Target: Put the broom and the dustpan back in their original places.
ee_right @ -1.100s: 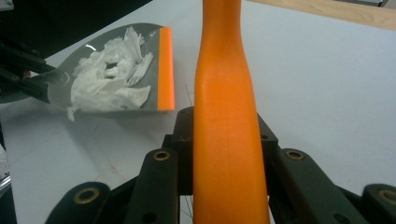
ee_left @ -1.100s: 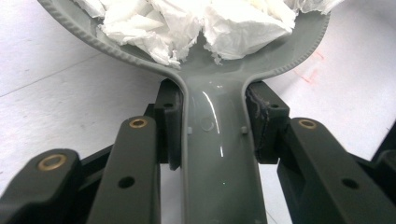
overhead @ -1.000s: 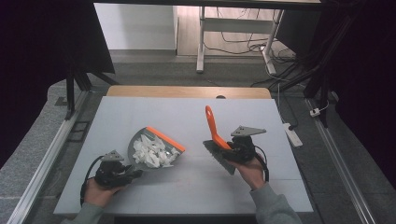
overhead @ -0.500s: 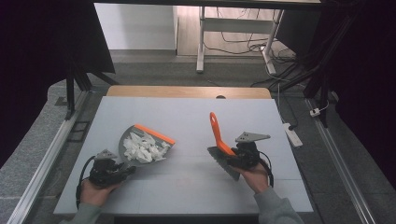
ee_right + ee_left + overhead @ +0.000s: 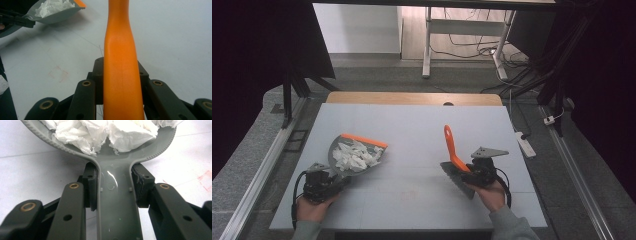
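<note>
While the dustpan (image 5: 354, 156) sits on the near left of the table (image 5: 412, 115) with white paper scraps (image 5: 354, 156) heaped in its bowl, keep its orange lip no lower than the handle so nothing spills. The left gripper (image 5: 324, 181) has its jaws clamped on the grey handle; hold that grip. The right gripper (image 5: 472, 172), at the near right, is closed on the orange handle of the brush (image 5: 453, 150), bristles toward you; keep it well apart from the pan. Compared with a second ago, the dustpan has moved slightly nearer and to the left, and the brush has moved nearer and lower.
</note>
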A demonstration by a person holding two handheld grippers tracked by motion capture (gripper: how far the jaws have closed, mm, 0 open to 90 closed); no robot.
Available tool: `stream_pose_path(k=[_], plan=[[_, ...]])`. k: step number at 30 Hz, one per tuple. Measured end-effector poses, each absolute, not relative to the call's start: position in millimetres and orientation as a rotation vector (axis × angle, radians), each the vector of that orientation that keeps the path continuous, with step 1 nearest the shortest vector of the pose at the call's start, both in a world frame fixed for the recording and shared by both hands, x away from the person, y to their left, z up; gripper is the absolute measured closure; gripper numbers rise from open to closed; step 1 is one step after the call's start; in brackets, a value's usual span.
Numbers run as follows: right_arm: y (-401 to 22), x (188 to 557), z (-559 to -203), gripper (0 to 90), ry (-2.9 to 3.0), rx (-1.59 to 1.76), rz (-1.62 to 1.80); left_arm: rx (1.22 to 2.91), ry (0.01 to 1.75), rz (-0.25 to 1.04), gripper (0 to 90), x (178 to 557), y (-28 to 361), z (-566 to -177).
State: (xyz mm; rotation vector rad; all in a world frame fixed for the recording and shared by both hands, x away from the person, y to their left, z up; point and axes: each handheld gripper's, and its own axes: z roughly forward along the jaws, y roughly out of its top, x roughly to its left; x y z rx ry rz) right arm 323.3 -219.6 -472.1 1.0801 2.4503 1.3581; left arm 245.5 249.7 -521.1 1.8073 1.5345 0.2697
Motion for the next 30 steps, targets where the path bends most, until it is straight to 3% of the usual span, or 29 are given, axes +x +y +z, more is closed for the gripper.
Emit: stream_pose_path(k=[14, 30], plan=[[-231, 320, -483, 70.7, 2.488, 1.152, 1.348, 1.725, 1.661, 0.289, 60.8, 255, 232, -527], [-232, 333, -502, 70.8, 2.529, 1.242, 1.204, 1.771, 1.669, 0.287, 60.6, 262, 223, -532]])
